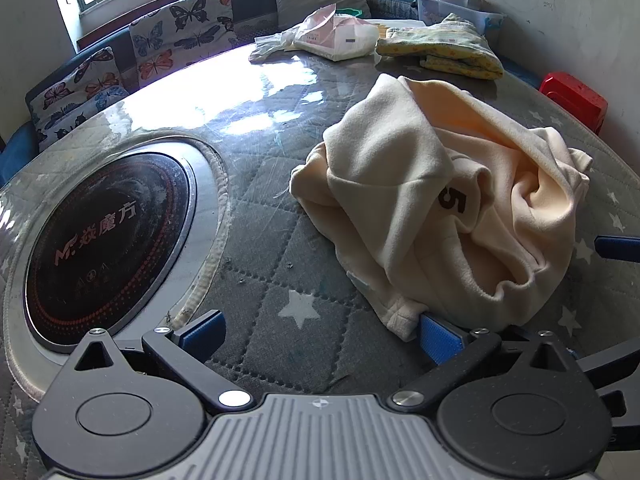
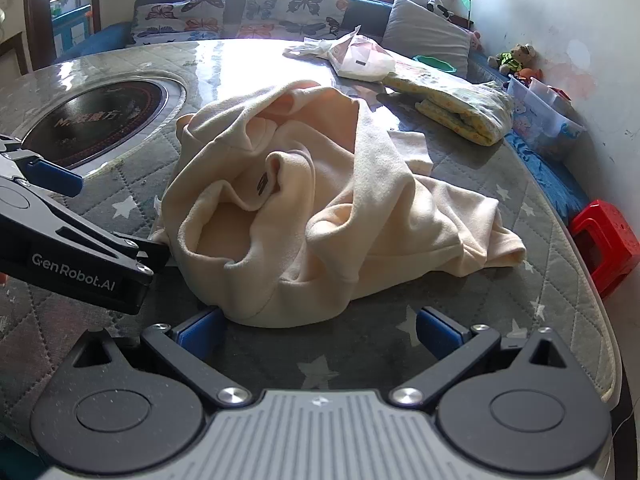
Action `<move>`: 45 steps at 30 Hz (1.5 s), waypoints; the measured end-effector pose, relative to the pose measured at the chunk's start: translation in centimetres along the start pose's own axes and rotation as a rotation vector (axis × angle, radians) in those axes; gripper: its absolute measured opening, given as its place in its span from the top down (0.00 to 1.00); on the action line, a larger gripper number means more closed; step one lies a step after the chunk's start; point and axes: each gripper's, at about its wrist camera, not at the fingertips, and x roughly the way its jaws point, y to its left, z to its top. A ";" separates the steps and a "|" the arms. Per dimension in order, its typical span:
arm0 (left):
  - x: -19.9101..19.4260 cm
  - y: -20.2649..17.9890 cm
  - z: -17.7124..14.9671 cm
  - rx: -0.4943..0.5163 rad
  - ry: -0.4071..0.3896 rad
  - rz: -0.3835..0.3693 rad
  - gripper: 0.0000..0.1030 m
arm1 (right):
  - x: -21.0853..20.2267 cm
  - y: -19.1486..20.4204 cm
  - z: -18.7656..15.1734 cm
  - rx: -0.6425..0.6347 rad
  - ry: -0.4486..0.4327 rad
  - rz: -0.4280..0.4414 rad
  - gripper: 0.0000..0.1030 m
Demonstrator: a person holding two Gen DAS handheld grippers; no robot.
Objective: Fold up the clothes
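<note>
A crumpled cream fleece garment (image 1: 448, 216) with a dark number print lies in a heap on the quilted grey table (image 1: 280, 240); it also shows in the right wrist view (image 2: 320, 208). My left gripper (image 1: 320, 332) is open, its right blue pad (image 1: 440, 338) touching the garment's near hem. My right gripper (image 2: 318, 330) is open just short of the heap's near edge, its left pad (image 2: 200, 330) next to the cloth. The left gripper's body (image 2: 80, 248) shows at the left of the right wrist view.
A round black induction hob (image 1: 108, 244) is set in the table at the left. Folded yellow clothes (image 1: 444, 50) and a pink-white packet (image 1: 340, 38) lie at the far side. A red stool (image 2: 604, 244) stands off the right edge. Butterfly cushions (image 2: 280, 8) line the bench behind.
</note>
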 end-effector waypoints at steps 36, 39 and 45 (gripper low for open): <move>-0.5 0.0 0.3 -0.002 -0.011 0.011 0.00 | -0.6 0.3 -0.6 0.096 0.078 0.170 0.00; -0.6 0.0 0.4 -0.002 -0.015 0.011 0.00 | -0.6 0.4 -0.5 0.095 0.075 0.168 0.00; -0.9 0.3 0.9 -0.007 -0.028 0.005 0.00 | -0.7 0.1 -0.2 0.093 0.058 0.158 0.00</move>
